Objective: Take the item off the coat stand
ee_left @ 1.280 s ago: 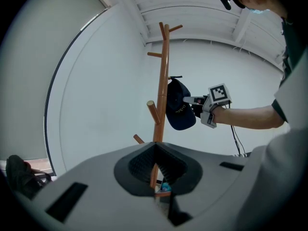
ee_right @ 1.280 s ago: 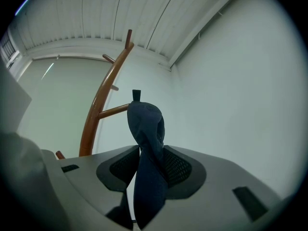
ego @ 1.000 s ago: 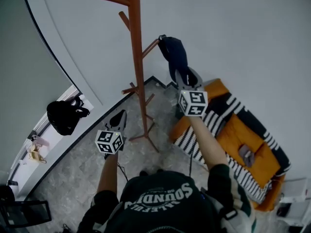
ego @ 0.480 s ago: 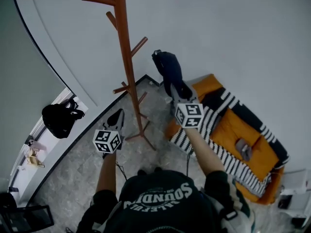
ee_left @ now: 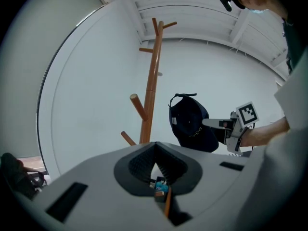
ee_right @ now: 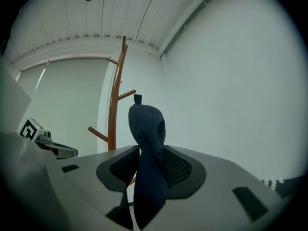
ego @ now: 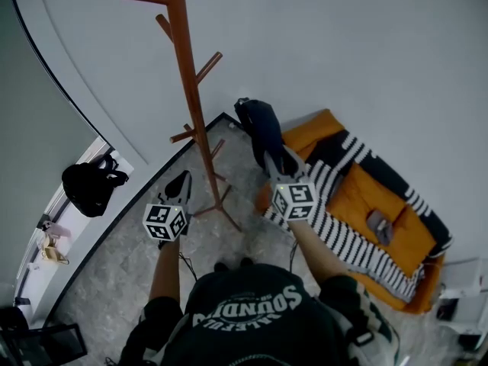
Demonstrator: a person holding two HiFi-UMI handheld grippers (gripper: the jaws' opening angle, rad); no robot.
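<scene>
The brown wooden coat stand (ego: 187,105) rises from the floor ahead of me, its pegs bare. A dark navy cap (ego: 259,128) hangs in the air to the right of the stand, clear of its pegs. My right gripper (ego: 277,161) is shut on the cap, whose cloth fills the gap between the pads (ee_right: 147,162). The left gripper view shows the cap (ee_left: 192,124) held out beside the stand (ee_left: 151,90). My left gripper (ego: 180,186) hovers low and left of the stand's base, shut with nothing in it.
An orange couch with a black-and-white striped cover (ego: 366,204) lies on the right, a small grey item (ego: 379,223) on it. A black bag (ego: 90,187) sits on the ledge at left. The white wall curves behind the stand.
The right gripper has drawn the cap off the peg's end and carried it down and right, away from the stand. The left gripper has barely shifted.
</scene>
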